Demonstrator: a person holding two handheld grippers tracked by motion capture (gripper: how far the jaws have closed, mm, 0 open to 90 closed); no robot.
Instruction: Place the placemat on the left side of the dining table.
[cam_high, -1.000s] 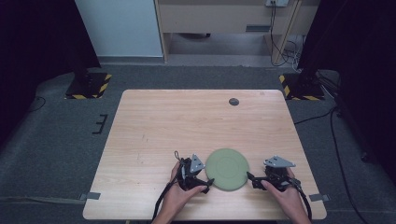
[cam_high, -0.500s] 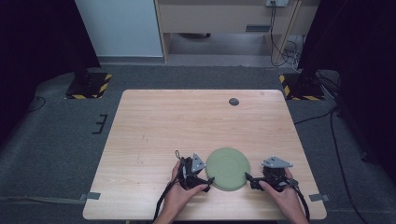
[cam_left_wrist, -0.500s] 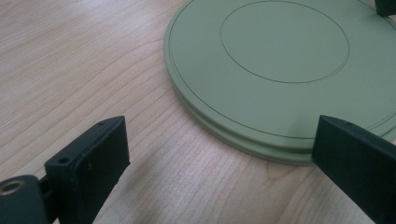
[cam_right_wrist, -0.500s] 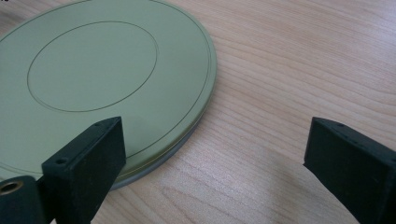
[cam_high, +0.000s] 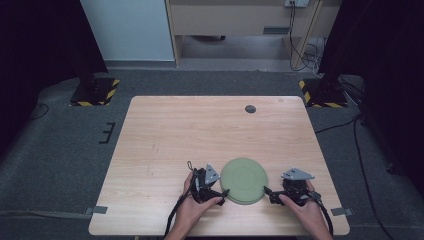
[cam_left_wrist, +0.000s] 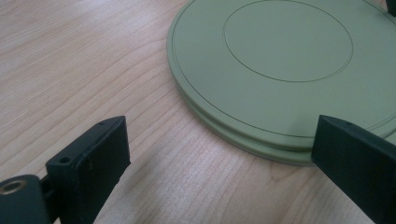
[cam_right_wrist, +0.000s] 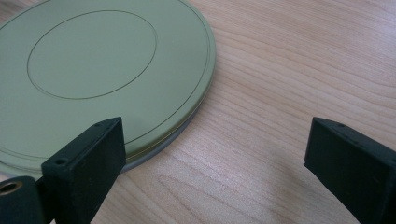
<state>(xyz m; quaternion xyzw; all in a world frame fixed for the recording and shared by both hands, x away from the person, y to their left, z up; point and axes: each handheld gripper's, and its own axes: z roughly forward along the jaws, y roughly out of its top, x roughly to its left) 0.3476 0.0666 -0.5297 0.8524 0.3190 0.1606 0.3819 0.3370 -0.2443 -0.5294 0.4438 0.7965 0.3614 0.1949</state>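
A flat round pale-green disc (cam_high: 243, 180) lies on the wooden table (cam_high: 200, 130) near its front edge; its rim looks like two stacked layers. My left gripper (cam_high: 224, 193) sits at the disc's left side, held by a hand. In the left gripper view the disc (cam_left_wrist: 280, 70) lies ahead and my left gripper (cam_left_wrist: 219, 163) is open, its right jaw over the rim. My right gripper (cam_high: 267, 191) sits at the disc's right side. In the right gripper view my right gripper (cam_right_wrist: 215, 163) is open; its jaws have just been opening, the left one over the disc (cam_right_wrist: 93, 70), pressing on nothing.
A small dark round object (cam_high: 250, 109) lies near the table's far edge. Yellow-and-black striped bases (cam_high: 95, 90) (cam_high: 320, 95) stand on the floor beyond the far corners. Bare wood stretches across the table behind the disc.
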